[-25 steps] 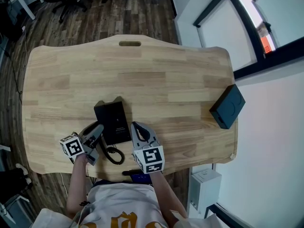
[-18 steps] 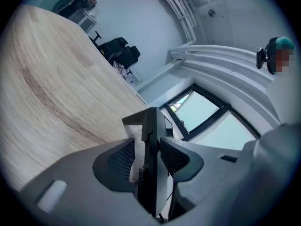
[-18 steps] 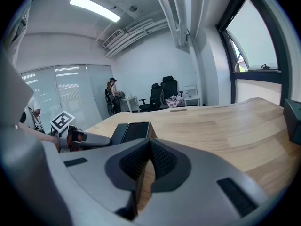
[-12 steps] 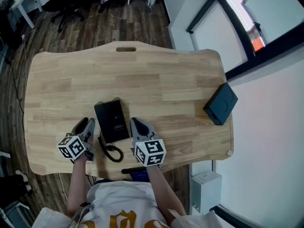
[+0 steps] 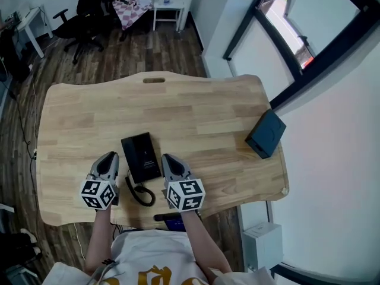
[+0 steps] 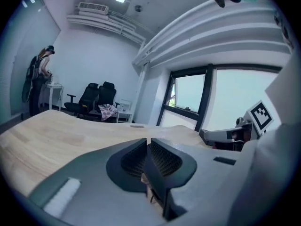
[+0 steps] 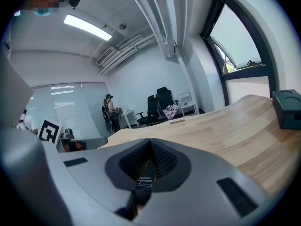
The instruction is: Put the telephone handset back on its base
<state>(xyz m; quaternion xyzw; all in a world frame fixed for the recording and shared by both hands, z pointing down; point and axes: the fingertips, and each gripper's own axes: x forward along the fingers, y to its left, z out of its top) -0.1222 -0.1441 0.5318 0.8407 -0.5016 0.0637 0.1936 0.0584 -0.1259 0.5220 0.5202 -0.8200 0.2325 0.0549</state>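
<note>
Between the claws on the worktop [image 5: 202, 108], the handset [image 5: 133, 158] appears seated lengthwise on its base [image 5: 148, 153], just beside and nearer the left claw [image 5: 109, 158], whose empty jaws have just been closing to a slit; the right claw [image 5: 168, 158] has its jaws together, empty.

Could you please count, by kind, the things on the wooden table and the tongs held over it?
Telephone: 1
Coiled cord: 1
Black box: 1
Tongs: 2 (left tongs, jaws just closed on nothing; right tongs)
Total: 5
</note>
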